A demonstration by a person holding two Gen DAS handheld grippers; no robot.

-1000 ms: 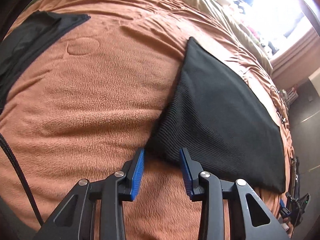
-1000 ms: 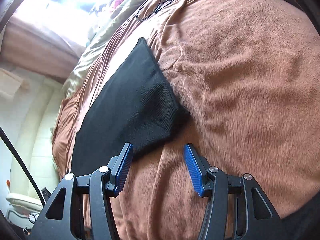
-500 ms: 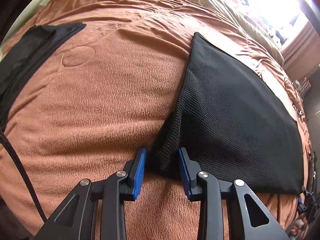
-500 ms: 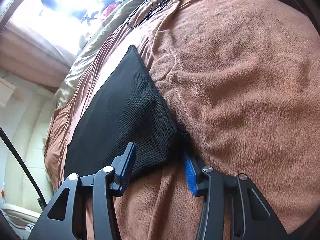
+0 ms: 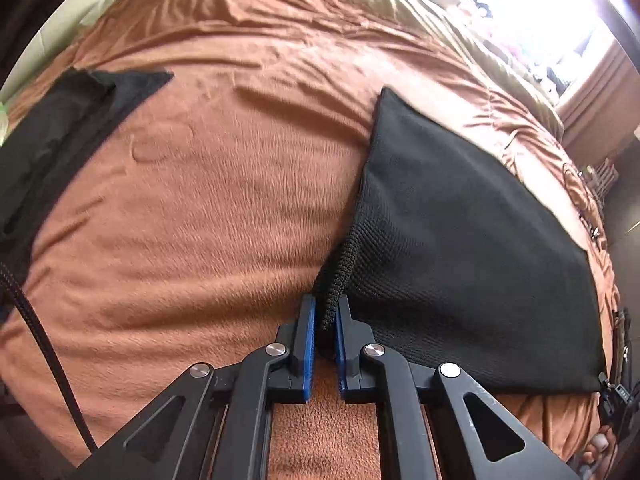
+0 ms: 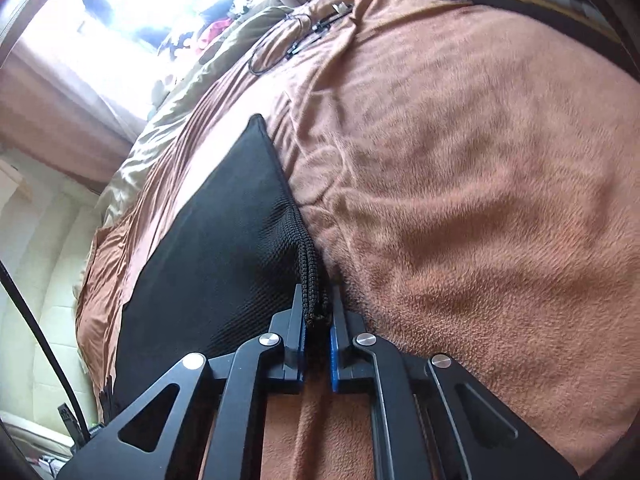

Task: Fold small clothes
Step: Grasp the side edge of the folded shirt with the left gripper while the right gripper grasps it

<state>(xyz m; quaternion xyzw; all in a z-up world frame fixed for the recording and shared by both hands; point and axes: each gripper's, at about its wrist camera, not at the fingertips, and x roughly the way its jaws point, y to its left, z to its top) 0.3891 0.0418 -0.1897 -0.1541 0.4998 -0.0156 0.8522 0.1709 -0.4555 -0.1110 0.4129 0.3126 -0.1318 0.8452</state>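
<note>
Both grippers now pinch the black knit garment (image 5: 460,240).
Left gripper (image 5: 325,312) and right gripper (image 6: 316,300), open a moment ago, each clamp a near corner on the brown blanket (image 5: 200,220).

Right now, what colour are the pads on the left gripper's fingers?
Blue, on black fingers; the pads show best in the left wrist view, pinching the black knit cloth.
</note>
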